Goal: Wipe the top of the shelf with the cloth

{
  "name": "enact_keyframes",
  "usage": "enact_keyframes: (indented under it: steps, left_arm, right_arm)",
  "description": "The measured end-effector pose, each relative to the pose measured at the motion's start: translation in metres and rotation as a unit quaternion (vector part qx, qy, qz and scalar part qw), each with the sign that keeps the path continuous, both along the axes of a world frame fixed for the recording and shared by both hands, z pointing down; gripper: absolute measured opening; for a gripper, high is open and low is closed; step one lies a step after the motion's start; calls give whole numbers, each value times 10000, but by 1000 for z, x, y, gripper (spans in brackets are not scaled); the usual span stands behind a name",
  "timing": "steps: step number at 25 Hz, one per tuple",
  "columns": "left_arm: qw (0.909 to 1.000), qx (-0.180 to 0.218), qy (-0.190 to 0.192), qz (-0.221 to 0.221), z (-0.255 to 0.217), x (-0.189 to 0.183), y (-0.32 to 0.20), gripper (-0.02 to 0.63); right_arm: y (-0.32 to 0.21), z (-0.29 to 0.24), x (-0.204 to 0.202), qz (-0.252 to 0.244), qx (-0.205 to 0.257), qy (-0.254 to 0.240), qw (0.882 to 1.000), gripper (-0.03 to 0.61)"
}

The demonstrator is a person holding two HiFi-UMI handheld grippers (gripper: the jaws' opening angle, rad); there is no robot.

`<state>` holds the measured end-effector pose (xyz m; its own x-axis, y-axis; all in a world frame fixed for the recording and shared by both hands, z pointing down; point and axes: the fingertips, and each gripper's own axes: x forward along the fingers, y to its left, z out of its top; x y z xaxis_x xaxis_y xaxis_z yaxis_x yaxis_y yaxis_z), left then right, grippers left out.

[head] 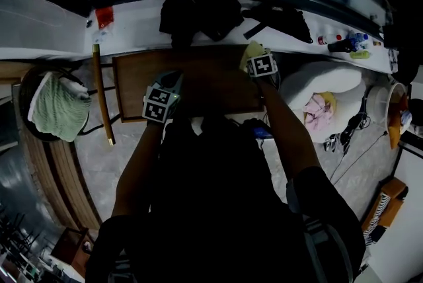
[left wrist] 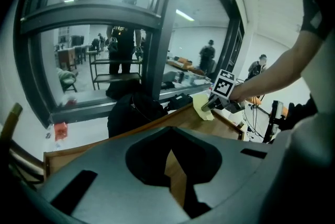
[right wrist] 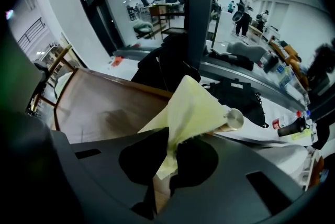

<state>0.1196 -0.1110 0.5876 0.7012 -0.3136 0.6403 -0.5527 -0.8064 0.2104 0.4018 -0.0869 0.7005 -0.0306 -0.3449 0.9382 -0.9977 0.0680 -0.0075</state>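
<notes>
Head view: I stand over the brown shelf top (head: 142, 80) with both grippers on it. My right gripper (head: 254, 55) is pinched shut on the yellow cloth (head: 249, 47), which sits at the far right corner of the wood. The right gripper view shows the cloth (right wrist: 192, 105) rising from between the closed jaws and draping against that corner. My left gripper (head: 165, 86) rests near the left front of the top, well apart from the cloth. In the left gripper view its jaws are drawn together with nothing between them.

Progress, as I judge it: wiping is under way at one corner only. The wood shows no mark that tells wiped from unwiped, so most of the surface, from the middle to the left edge, is probably left to do.

Containers: a round basket (head: 25, 86) to the left holds a green cloth (head: 58, 110). A white round tub (head: 344, 80) to the right holds something pink and yellow that is too dim to identify.
</notes>
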Motion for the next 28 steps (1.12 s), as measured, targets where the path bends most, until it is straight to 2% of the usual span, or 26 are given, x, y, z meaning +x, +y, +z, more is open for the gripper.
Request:
enact_keyframes:
  steps: [3, 6, 11, 14, 18, 23, 28]
  left_arm:
    - [9997, 40, 37, -232, -4, -22, -7, 11]
    - [9988, 92, 11, -473, -10, -52, -14, 11]
    - [9961, 223, -90, -849, -24, -115, -28, 11]
    - [9929, 290, -171, -1137, -31, -157, -35, 11]
    - [9897, 311, -278, -1367, -32, -204, -40, 11]
    - [9872, 291, -370, -1523, -31, -246, -43, 11]
    - [9865, 278, -385, -1569, -30, -265, -48, 11]
  right_arm:
    - [-9, -11, -43, -299, 171, -201, 9992, 31]
    - [-29, -25, -121, -779, 513, -709, 9931, 31]
    - [-63, -40, -252, -1473, 780, -1387, 9762, 31]
    - [-81, -48, -328, -1906, 895, -1729, 9622, 31]
    - [-98, -53, -414, -2316, 948, -2099, 9452, 31]
    - [-108, -37, -485, -2630, 787, -2158, 9370, 31]
    - [-114, -19, -524, -2673, 604, -2239, 9353, 31]
